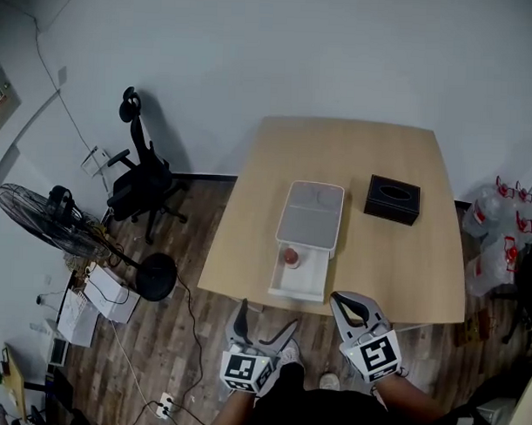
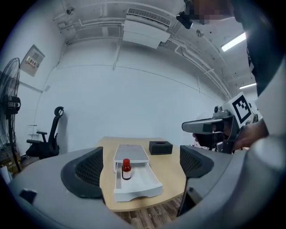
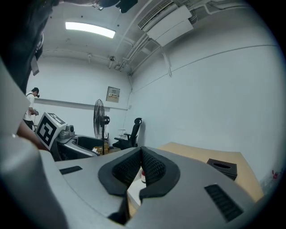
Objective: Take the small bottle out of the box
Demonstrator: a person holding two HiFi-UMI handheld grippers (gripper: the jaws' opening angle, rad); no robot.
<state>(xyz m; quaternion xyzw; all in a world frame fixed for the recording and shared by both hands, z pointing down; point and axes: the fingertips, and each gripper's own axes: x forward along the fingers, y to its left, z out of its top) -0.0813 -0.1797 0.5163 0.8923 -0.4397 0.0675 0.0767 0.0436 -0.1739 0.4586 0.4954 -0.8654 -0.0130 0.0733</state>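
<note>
Item for removal: the bottle point(image 2: 126, 170), small, red-capped, standing upright in the far left corner of the open drawer point(image 1: 300, 291) of the white box point(image 1: 311, 213). The box sits on the table point(image 1: 421, 274), with the drawer drawn out toward the near edge. Assessment: the bottle is judged light and rigid, with a smooth round wall that is likely slippery. Its narrow base would make it prone to tipping if nudged. If it is glass, it would not tolerate a drop or a hard squeeze. Recommended hold is across the body just below the cap, or on the cap itself, entered from above so that the low drawer walls do not obstruct. The left tongs point(image 1: 264, 325) stand wide apart with nothing between them. They are off the near edge of the table, well apart from the bottle. In the left gripper view the bottle sits ahead and slightly left of centre. The right tongs point(image 1: 354, 308) are closed together and empty, also off the near edge and to the right of the drawer. A black tissue box point(image 1: 393, 199) lies to the far right, clear of the work.
</note>
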